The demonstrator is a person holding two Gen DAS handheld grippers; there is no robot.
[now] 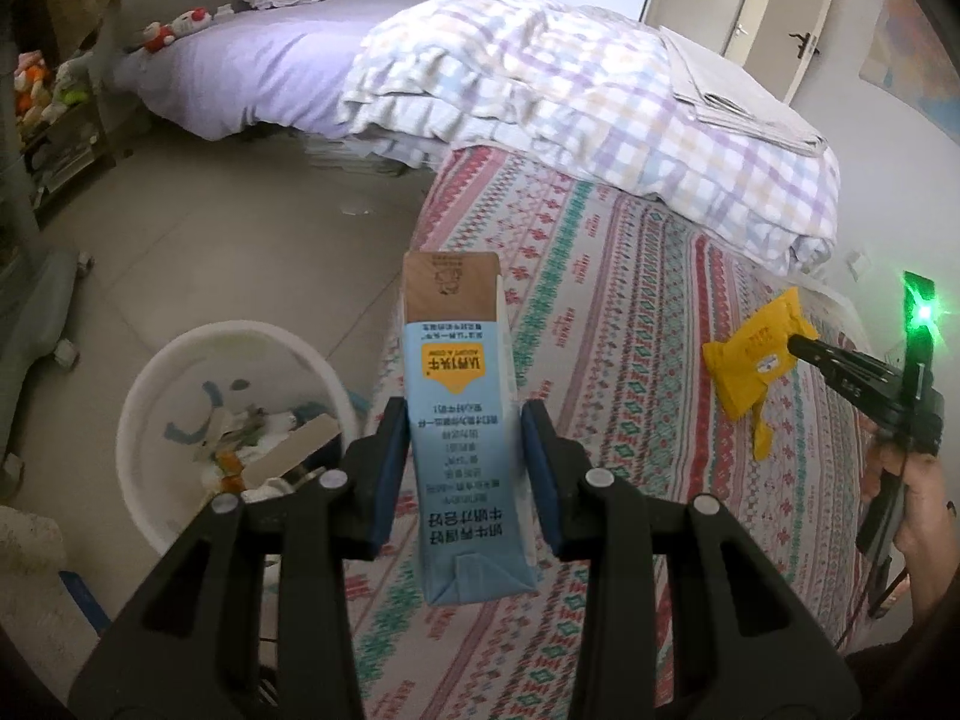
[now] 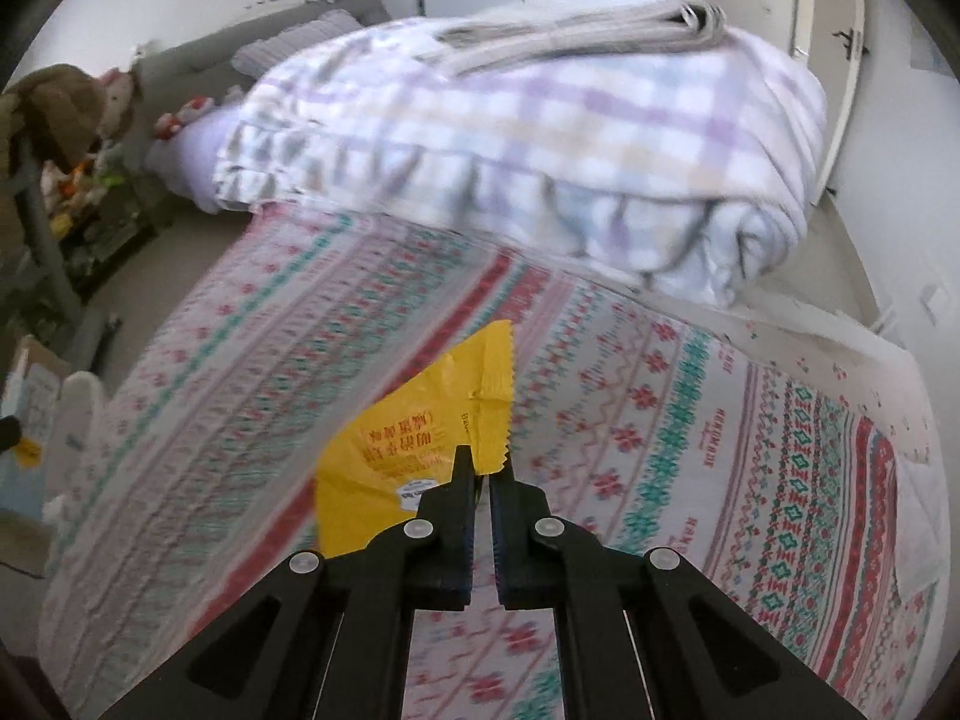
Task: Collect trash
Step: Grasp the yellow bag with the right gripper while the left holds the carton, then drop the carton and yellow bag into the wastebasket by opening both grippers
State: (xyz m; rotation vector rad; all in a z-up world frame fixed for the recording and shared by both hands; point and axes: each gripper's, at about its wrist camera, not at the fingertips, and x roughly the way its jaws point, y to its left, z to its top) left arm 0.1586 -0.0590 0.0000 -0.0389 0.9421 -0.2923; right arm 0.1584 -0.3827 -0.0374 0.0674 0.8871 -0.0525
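My left gripper is shut on a blue milk carton with a brown end, held above the edge of the bed. A white trash bin with several scraps inside stands on the floor below and left of it. My right gripper is shut on a yellow snack wrapper and holds it above the patterned bedsheet. The right gripper and the wrapper also show at the right of the left wrist view.
A folded checked quilt lies at the far end of the bed, with a grey folded blanket on top. A shelf with toys stands at the left. A wheeled chair base is near the bin.
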